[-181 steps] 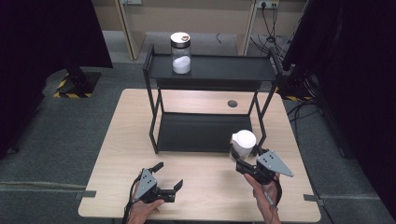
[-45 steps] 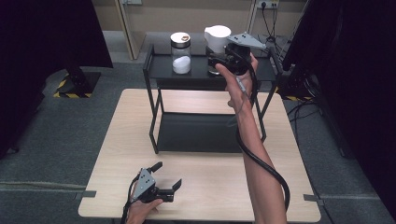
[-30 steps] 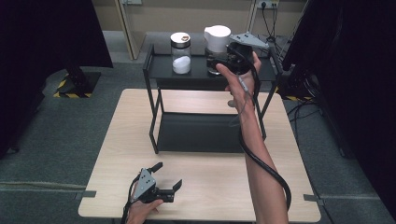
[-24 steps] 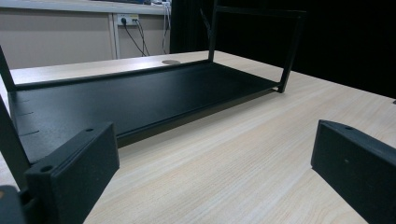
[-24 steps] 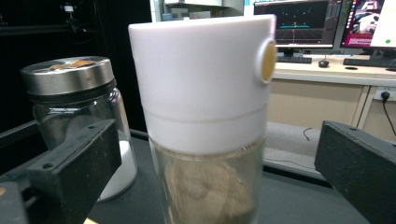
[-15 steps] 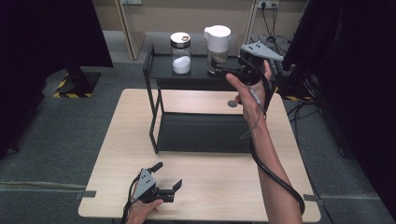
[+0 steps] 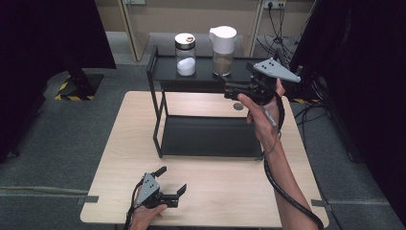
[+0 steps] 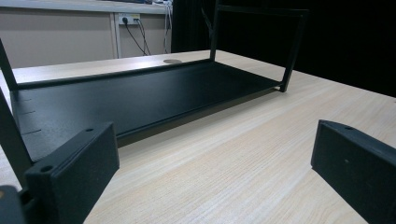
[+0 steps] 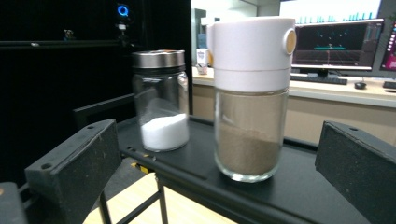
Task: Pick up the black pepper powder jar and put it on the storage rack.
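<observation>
White-lidded jar (image 7: 223, 50), brown powder in the lower part of its glass body, standing upright on the top shelf of the black rack (image 7: 163, 67), toward the right half. In the right gripper view the same jar (image 9: 251, 98) sits centred ahead between the 2 jaws, apart from both.

Steel-lidded jar (image 7: 185, 53) stands just beside it to the left on the same shelf, a heap of white grains at its bottom; seen again in the right gripper view (image 9: 160, 100). The 2 jars are close but not touching.

Right tool (image 7: 230, 89) held up in the air in front of the shelf's right part, jaws spread wide, nothing between them, pointing at the brown-powder jar. Grey plate on top, cable trailing down along the forearm.

Rack stands on the light wood tabletop (image 7: 225, 191); its lower shelf (image 8: 140, 95) is bare and black.

Left tool (image 7: 172, 184) low at the near edge of the tabletop, hand around it, jaws wide apart and empty, aimed across the wood toward the lower shelf.
</observation>
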